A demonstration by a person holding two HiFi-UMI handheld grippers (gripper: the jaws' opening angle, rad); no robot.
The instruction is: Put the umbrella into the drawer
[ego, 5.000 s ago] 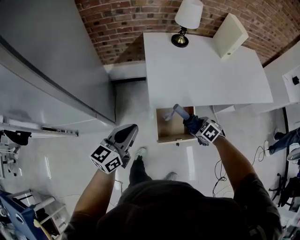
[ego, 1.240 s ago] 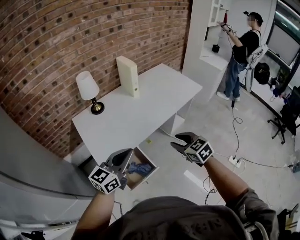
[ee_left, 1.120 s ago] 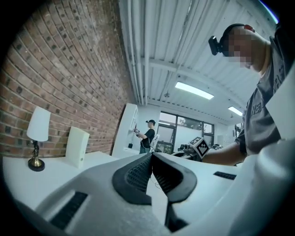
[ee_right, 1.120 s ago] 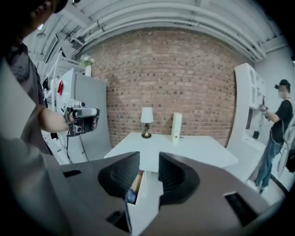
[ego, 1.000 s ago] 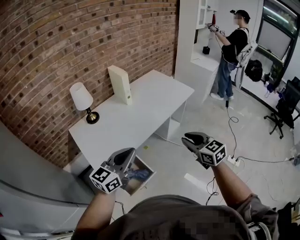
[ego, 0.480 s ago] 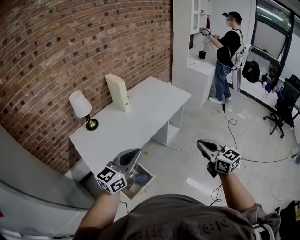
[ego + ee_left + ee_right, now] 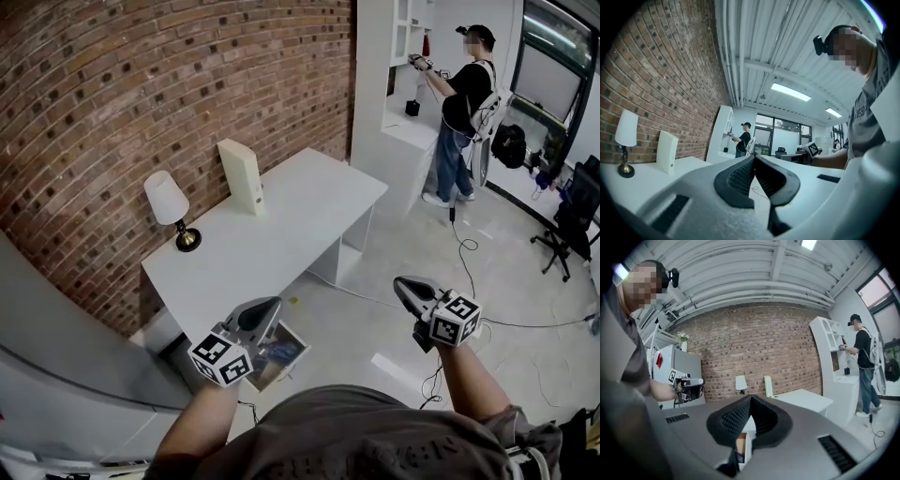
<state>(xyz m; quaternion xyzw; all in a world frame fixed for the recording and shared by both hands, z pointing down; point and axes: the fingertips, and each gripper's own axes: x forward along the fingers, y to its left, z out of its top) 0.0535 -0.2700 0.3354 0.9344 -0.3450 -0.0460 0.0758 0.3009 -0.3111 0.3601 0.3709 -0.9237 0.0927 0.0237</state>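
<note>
Jaws on both grippers are pressed together with nothing pinched: the left gripper (image 7: 266,306) shows its ribbed black pads meeting tip to tip, and the right gripper (image 7: 406,285) looks the same. By my reading the main step is done. The umbrella (image 7: 281,352), a crumpled bundle of blue fabric, lies inside the drawer (image 7: 302,347) at lower centre of the head view, just right of the left gripper. All that is left, I judge, is pushing the drawer in, since it stands pulled out from under the desk (image 7: 281,225). The drawer has a warm wood-coloured inside, and the desk is a smooth, matte white slab. Toward the upper left stand 1 small lamp (image 7: 169,199) with a white shade and a brassy base, and 1 upright cream box (image 7: 242,176), flat-sided. Behind them is a rough red brick wall (image 7: 141,84).
</note>
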